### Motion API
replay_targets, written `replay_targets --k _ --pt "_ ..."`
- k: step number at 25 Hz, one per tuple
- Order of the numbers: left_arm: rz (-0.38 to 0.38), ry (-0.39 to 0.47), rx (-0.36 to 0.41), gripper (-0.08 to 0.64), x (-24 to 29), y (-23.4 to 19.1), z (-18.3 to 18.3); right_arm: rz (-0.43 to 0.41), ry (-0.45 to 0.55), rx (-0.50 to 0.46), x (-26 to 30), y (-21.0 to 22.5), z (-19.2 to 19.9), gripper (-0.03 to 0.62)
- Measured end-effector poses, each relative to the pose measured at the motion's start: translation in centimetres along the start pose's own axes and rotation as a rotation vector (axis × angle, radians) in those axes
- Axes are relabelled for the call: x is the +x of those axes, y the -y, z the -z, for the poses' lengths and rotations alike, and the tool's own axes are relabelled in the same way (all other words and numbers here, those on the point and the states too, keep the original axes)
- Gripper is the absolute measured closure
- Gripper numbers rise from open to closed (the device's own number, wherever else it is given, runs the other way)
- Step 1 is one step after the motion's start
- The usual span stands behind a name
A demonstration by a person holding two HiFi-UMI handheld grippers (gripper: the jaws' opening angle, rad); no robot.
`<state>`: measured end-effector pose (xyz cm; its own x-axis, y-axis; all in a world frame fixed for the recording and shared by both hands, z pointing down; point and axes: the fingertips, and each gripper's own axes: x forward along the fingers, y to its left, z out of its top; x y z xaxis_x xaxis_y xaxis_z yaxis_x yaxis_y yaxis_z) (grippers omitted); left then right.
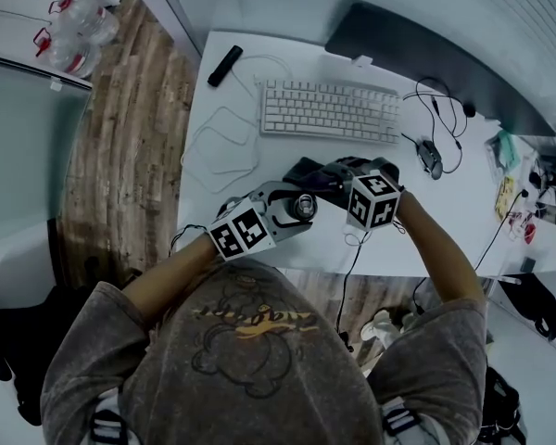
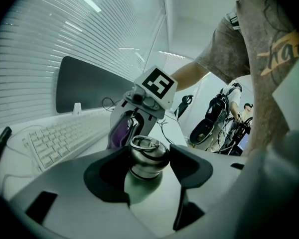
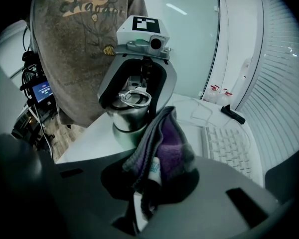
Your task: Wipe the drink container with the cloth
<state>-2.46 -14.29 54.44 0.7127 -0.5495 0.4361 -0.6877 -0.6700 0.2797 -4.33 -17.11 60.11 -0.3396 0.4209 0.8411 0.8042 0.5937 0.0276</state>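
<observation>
I have the left gripper [image 1: 296,213] closed on the drink container [image 1: 304,205], a pale green bottle with a brushed-steel cap and a ring handle on top. In the left gripper view, the two dark jaws press against opposite sides of the cap, and the bottle stands upright between them. It sits near the front edge of the white tabletop [image 1: 426,221], about midway along that edge, in front of the white keyboard [image 1: 329,111]. I cannot tell whether its base rests on the tabletop.

The right gripper [image 1: 338,179] has its jaws narrowed onto a bunched grey and purple cloth [image 3: 162,148], which rises out of the gap in a loose fold with a small white label showing. The cloth's upper edge is just beside the container and the left gripper's near jaw. I cannot tell whether the cloth touches the container.

A dark monitor [image 1: 426,58] stands along the rear edge behind the keyboard. A black remote [image 1: 224,65] lies near the rear left corner, and a dark mouse [image 1: 430,158] sits to the keyboard's right among thin cables.
</observation>
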Motion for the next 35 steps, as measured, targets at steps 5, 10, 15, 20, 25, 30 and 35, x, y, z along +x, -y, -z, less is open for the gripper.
replay_targets --k 5,10,15,20,25,30,35 --pt "-0.002 0.0 0.002 0.295 -0.1 0.0 -0.1 0.037 -0.001 0.026 -0.5 -0.5 0.0 0.543" --pt "0.001 -0.008 0.012 0.294 0.0 0.1 0.0 0.086 0.008 0.09 -0.9 -1.1 0.0 0.542" --pt "0.003 -0.007 0.011 0.293 0.0 0.0 0.0 0.167 0.016 0.155 -1.0 -1.5 0.1 0.541" --pt "0.007 -0.009 0.011 0.293 0.0 0.0 0.1 0.232 0.021 0.248 -1.1 -2.2 0.2 0.541" --pt "0.009 -0.014 0.013 0.293 -0.1 -0.1 0.0 0.302 0.022 0.337 -1.1 -3.0 0.3 0.541" --pt "0.023 -0.017 0.021 0.293 -0.2 -0.2 0.1 0.367 0.033 0.426 -1.1 -3.9 0.1 0.541" --pt "0.027 -0.02 0.02 0.293 -0.2 -0.3 0.0 0.456 0.081 0.543 -0.9 -4.3 -0.2 0.541"
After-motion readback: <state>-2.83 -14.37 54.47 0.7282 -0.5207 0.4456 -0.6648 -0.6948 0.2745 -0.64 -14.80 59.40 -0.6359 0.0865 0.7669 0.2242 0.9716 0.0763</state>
